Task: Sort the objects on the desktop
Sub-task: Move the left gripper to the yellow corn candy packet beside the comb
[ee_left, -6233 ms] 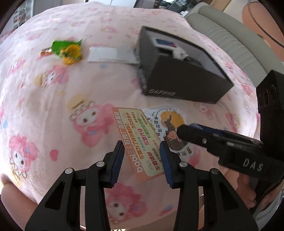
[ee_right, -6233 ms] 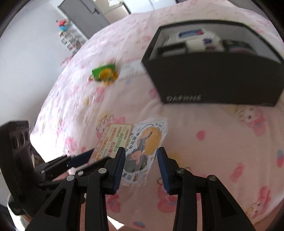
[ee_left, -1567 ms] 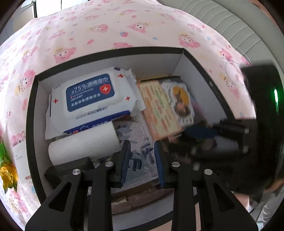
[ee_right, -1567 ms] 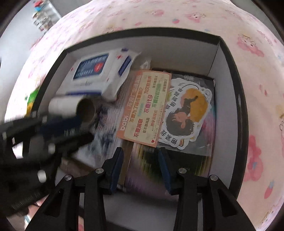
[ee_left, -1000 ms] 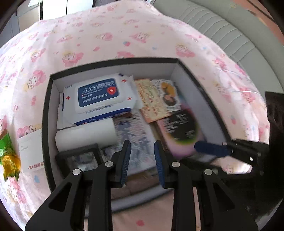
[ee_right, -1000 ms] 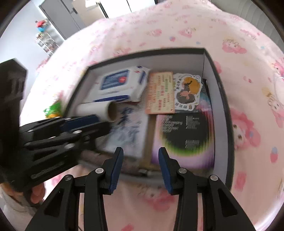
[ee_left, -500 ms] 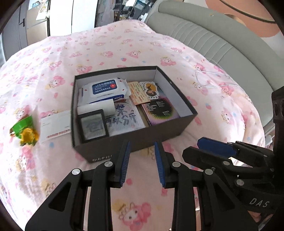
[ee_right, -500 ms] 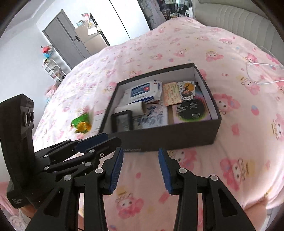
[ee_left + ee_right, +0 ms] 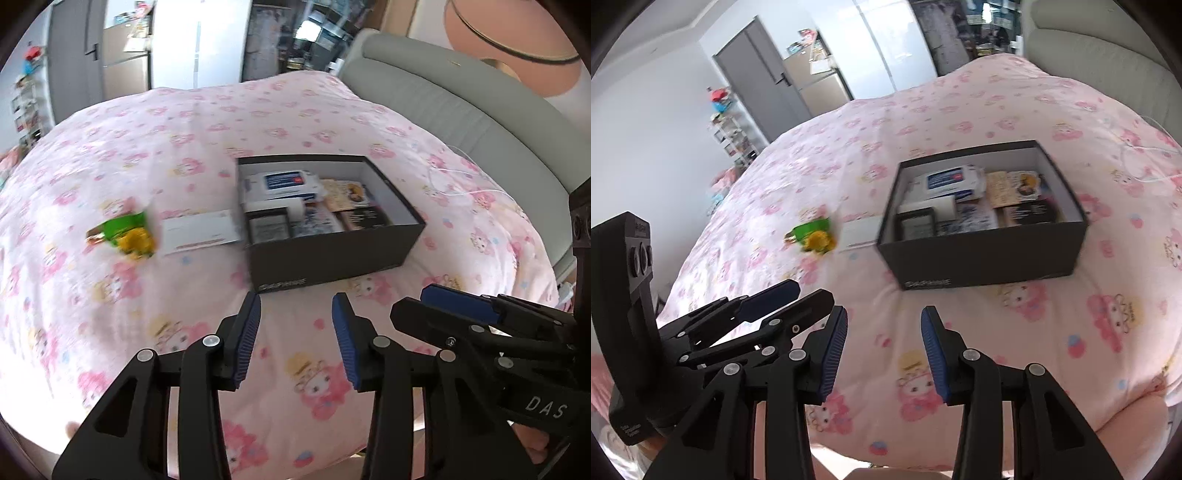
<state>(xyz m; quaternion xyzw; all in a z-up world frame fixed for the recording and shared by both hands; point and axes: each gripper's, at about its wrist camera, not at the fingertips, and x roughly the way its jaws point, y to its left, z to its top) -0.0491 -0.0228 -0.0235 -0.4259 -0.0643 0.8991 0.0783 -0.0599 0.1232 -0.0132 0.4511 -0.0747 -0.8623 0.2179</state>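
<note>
A black open box (image 9: 332,254) (image 9: 990,254) stands on the pink bed cover. Inside lie a wet-wipes pack (image 9: 282,182) (image 9: 947,181), an orange card (image 9: 997,190), a cartoon sticker (image 9: 1027,184), a white roll and booklets. A green and yellow toy (image 9: 127,236) (image 9: 814,236) and a white card (image 9: 201,230) (image 9: 860,229) lie left of the box. My left gripper (image 9: 295,341) is open and empty, held near the bed's front edge. My right gripper (image 9: 884,343) is open and empty beside it, also short of the box.
The pink cartoon bed cover (image 9: 147,147) spans both views. A grey padded headboard (image 9: 461,110) runs along the right. A white cable (image 9: 461,184) lies on the cover right of the box. A grey door and shelves (image 9: 738,122) stand at the far left.
Both grippers have pulled back and up from the box, which now looks smaller and farther. The orange card and sticker, on the cover earlier, lie inside the box.
</note>
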